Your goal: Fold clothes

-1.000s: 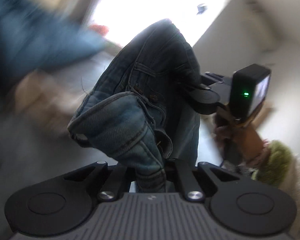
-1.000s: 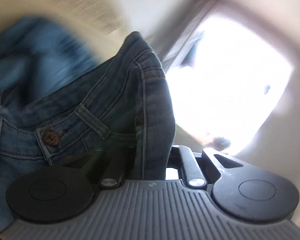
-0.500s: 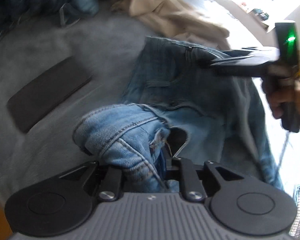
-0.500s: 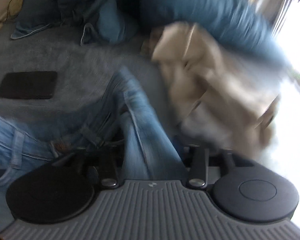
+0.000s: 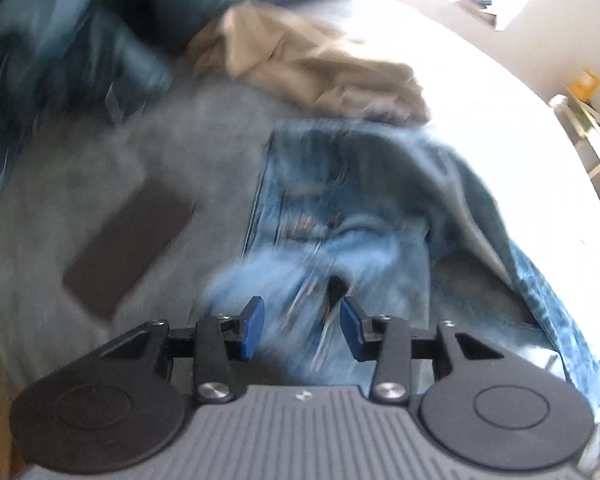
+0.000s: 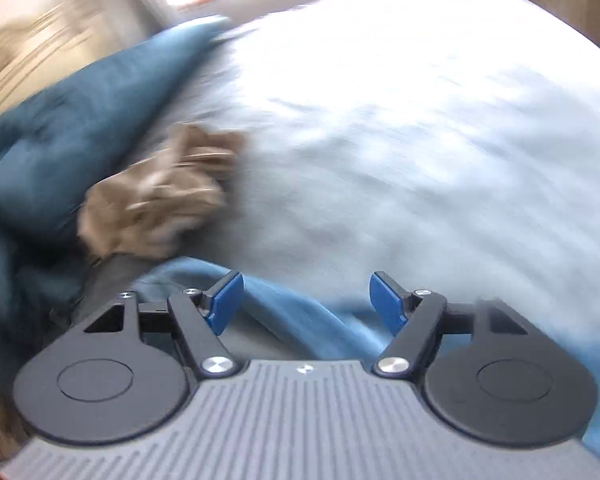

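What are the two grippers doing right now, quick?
Left gripper: open and opening, pads off the jeans lying on the bed.
Right gripper: open and opening wider, holding nothing.

My left gripper (image 5: pixel 302 328) points down at the bed (image 5: pixel 80 168), its blue-padded jaws opening; blurred denim lies between them, and the pads do not press it. The jeans (image 5: pixel 360 216) lie spread on the grey cover from 6 to 3 o'clock. A dark flat rectangle (image 5: pixel 128 248) rests on the cover at 9 o'clock, apart from the jeans. A tan garment (image 5: pixel 308 64) lies crumpled at 12 o'clock, just beyond the denim. Dark blue fabric (image 5: pixel 72 40), blurred, is heaped at 10 o'clock.
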The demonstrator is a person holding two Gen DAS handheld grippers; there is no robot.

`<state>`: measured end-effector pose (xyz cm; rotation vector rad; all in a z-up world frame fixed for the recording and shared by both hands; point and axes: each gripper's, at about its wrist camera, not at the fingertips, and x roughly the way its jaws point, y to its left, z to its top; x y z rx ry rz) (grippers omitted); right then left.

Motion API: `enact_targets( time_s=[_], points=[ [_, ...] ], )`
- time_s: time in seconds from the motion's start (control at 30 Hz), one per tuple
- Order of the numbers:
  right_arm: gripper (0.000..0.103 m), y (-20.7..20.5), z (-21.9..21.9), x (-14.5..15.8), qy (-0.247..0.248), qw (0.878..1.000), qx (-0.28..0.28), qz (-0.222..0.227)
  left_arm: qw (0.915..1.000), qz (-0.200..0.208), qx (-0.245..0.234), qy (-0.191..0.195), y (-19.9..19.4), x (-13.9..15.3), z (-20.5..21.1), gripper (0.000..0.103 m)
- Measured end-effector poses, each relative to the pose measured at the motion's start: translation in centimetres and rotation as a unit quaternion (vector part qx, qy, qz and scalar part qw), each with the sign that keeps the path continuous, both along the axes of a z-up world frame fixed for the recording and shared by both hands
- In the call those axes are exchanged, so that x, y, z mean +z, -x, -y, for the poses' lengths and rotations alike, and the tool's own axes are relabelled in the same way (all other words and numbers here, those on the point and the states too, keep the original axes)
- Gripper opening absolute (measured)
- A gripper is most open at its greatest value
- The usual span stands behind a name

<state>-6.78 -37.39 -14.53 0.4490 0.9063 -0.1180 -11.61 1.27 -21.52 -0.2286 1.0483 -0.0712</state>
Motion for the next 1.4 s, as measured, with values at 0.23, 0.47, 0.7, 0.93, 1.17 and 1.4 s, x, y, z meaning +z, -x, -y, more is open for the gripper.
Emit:
enact_targets(
  time_s=[0.23,0.47,0.7,0.93,1.17,1.4],
  points=[
    [0.070,14.4,-0.3,-1.8,-0.012,0.990,-0.111,-0.082,0.9996,-0.027,-0.007,0.008,-5.9,-1.6,-1.2,0.049],
    [0.069,8.6,-8.9,-4.5,-0.042,0.996,0.048,-0.055,0.9915,-0.129,-0.014,-0.009,-6.8,-9.5,-1.5,0.042],
    [0.064,-1.7,-21.0,-6.1,0.011,0.950,0.311,-0.011,0.9946,-0.096,-0.028,-0.026,-3.1,-11.3,0.0,0.044],
    [0.060,-10.9,-31.2,-10.1,0.086,0.863,0.497,0.018,0.9976,-0.068,-0.009,-0.004,-2.0,-10.4,-1.0,0.043],
    [0.065,-19.7,-35.2,-9.4,0.104,0.844,0.524,0.042,0.9970,-0.058,0.047,0.022,-2.0,-9.3,-4.8,0.048],
    [0.082,-30.2,-38.3,-15.9,0.087,0.807,0.570,-0.128,0.9880,-0.114,0.066,0.080,-2.1,-12.2,-6.4,0.048]
  ],
)
